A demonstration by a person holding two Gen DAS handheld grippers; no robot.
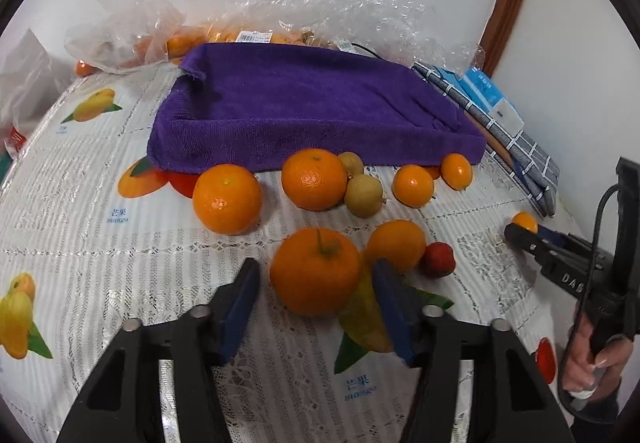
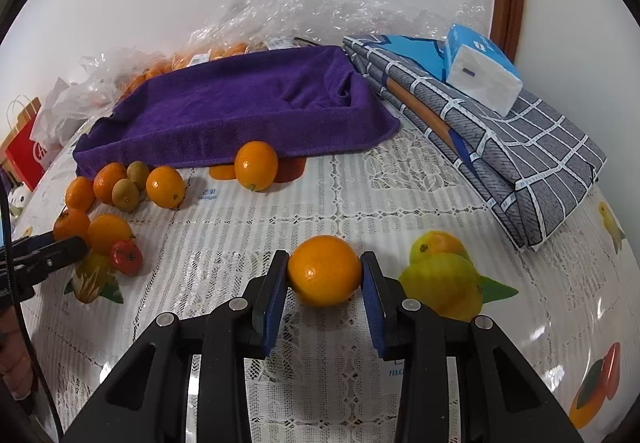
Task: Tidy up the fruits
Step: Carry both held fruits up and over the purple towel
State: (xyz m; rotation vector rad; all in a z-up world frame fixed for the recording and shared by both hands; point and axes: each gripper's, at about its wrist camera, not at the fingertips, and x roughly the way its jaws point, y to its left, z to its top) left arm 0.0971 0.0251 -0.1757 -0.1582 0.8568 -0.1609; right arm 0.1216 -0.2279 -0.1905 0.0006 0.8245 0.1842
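My right gripper [image 2: 325, 271] is shut on a small orange [image 2: 324, 270] that rests on the tablecloth; both blue pads touch its sides. It also shows in the left wrist view [image 1: 525, 222]. My left gripper [image 1: 316, 275] is open, its jaws either side of a stemmed orange [image 1: 315, 270] without touching it. Several more oranges [image 1: 227, 198], two tan longan-like fruits [image 1: 363, 195] and a small red fruit [image 1: 437, 259] lie in front of a tray draped in a purple towel [image 1: 304, 103]. One orange [image 2: 256, 165] sits alone by the tray's front.
Clear plastic bags of oranges [image 1: 168, 39] lie behind the tray by the wall. A folded grey checked cloth [image 2: 500, 135] with a tissue pack [image 2: 482, 67] lies to the right. A red paper bag [image 2: 24, 147] stands at far left. The tablecloth [image 2: 280, 323] has printed fruit pictures.
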